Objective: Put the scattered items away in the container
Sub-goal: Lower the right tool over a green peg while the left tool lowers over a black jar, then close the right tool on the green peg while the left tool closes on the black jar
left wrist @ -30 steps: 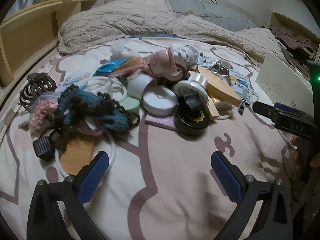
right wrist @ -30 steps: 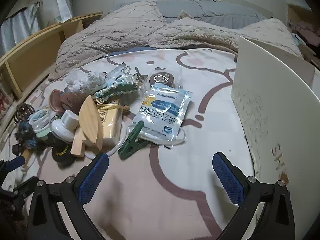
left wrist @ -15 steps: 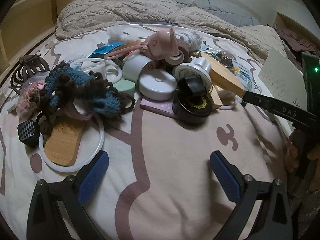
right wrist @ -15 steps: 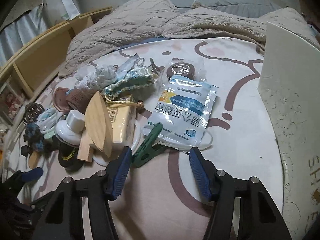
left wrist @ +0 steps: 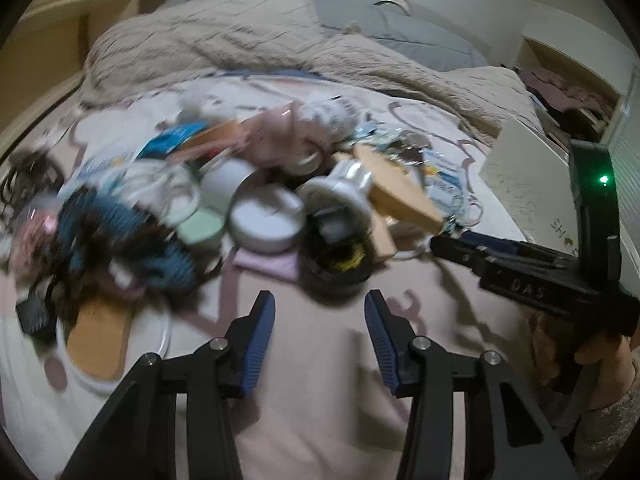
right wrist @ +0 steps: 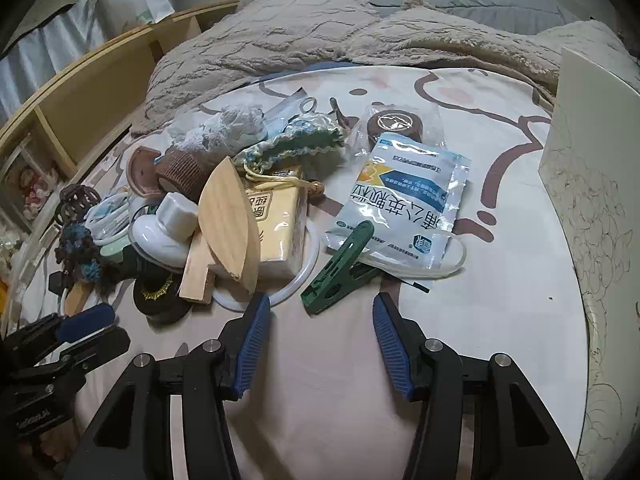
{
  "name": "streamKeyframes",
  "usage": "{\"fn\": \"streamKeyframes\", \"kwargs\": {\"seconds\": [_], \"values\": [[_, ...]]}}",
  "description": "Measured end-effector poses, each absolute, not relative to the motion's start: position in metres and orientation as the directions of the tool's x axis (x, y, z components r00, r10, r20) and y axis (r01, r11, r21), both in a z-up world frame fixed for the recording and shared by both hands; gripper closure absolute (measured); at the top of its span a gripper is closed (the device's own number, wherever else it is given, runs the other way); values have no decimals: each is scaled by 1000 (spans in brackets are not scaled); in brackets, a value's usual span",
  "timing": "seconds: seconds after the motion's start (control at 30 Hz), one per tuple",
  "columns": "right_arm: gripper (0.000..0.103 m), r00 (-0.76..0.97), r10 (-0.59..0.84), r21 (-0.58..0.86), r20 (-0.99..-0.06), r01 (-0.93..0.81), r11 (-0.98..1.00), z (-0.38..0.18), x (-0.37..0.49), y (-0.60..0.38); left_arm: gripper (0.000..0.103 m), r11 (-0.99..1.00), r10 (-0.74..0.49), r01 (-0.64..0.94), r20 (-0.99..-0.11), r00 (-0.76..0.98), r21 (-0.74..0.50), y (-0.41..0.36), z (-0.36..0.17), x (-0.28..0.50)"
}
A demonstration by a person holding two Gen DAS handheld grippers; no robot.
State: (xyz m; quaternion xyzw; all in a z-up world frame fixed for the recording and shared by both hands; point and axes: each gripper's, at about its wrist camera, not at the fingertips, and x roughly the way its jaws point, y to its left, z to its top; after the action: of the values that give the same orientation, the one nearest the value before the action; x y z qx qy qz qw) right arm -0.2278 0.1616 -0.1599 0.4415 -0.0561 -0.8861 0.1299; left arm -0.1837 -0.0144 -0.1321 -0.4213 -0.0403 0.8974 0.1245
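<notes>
A heap of small items lies on the bed. My right gripper (right wrist: pixel 318 332) is open and empty, just short of a green clothes peg (right wrist: pixel 340 268) that lies against a white-blue sachet (right wrist: pixel 404 204). A wooden leaf-shaped piece (right wrist: pixel 230 220) leans on a yellow tissue pack (right wrist: pixel 278 224). My left gripper (left wrist: pixel 320 332) is open and empty, close in front of a black round jar (left wrist: pixel 336 264), beside a white round tin (left wrist: pixel 266 220) and a blue-brown crochet piece (left wrist: pixel 120 236). The white container (right wrist: pixel 592 184) stands at the right; it also shows in the left wrist view (left wrist: pixel 520 172).
A beige blanket (right wrist: pixel 320 32) and grey pillows lie at the far end of the bed. Wooden shelving (right wrist: pixel 80 92) runs along the left side. A white ring with a wooden paddle (left wrist: pixel 100 340) lies at the near left. The left wrist view is motion-blurred.
Both grippers have narrowed from wide open to partly open. The right one has moved closer to the green peg; the left one has moved closer to the black jar.
</notes>
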Motion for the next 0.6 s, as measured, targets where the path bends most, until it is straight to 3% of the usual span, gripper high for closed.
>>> {"fn": "streamKeyframes", "kwargs": {"seconds": [0.33,0.47,0.6], "values": [[49,-587,-321,297,-744,139,-945,-163,-233,173,56,-972,234,-178,-754,-614,-156,-2,-141,-208],[63,-599,-310,324,-739,88,-942,-164,-237,181,56,-975,216,-182,-754,-620,-129,3,-142,-209],[67,-599,-316,348,-735,67,-935,-166,-241,186,50,-980,175,-185,-758,-628,-73,11,-145,-210]]}}
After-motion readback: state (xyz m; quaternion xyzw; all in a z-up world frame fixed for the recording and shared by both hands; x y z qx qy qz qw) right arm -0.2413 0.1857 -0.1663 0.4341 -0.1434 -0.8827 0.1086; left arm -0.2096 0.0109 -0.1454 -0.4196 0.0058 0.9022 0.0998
